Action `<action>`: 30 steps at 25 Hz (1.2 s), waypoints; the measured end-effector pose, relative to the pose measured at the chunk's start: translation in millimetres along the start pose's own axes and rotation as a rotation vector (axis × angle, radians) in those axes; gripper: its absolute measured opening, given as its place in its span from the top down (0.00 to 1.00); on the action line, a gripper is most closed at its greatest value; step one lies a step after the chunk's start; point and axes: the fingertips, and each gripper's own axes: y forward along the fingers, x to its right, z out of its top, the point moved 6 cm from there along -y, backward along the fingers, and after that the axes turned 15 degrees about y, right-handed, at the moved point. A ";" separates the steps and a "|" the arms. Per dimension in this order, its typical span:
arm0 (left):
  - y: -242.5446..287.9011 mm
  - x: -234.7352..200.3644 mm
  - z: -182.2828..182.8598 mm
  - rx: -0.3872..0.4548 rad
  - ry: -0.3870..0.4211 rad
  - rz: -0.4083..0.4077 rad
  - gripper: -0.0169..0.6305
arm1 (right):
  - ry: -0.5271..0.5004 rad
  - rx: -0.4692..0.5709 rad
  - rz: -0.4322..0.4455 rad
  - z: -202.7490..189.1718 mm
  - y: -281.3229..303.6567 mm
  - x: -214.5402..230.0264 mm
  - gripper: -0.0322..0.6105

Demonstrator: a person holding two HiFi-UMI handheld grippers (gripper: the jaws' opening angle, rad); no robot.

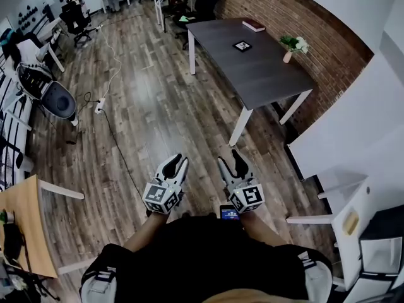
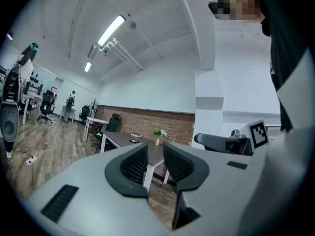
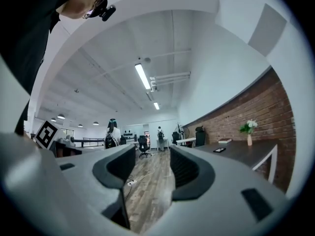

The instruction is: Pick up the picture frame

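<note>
Black square picture frame (image 1: 242, 45) flat on dark grey table (image 1: 265, 74) | we find left gripper (image 1: 179, 163), right gripper (image 1: 230, 161) jaws apart, empty | risk: jaws skid off low frame.

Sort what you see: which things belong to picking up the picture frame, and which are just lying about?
Belong to the job:
picture frame
dark table it lies on
left tool, open and empty
right tool, open and empty

Just lying about:
book
vase of flowers
office chair

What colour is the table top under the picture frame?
The table top is dark grey, clearest in the head view.
</note>
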 end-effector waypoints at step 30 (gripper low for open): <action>47.1 62.7 -3.5 0.018 0.026 0.068 0.85 | 0.057 -0.022 -0.030 6.6 -50.8 95.7 0.61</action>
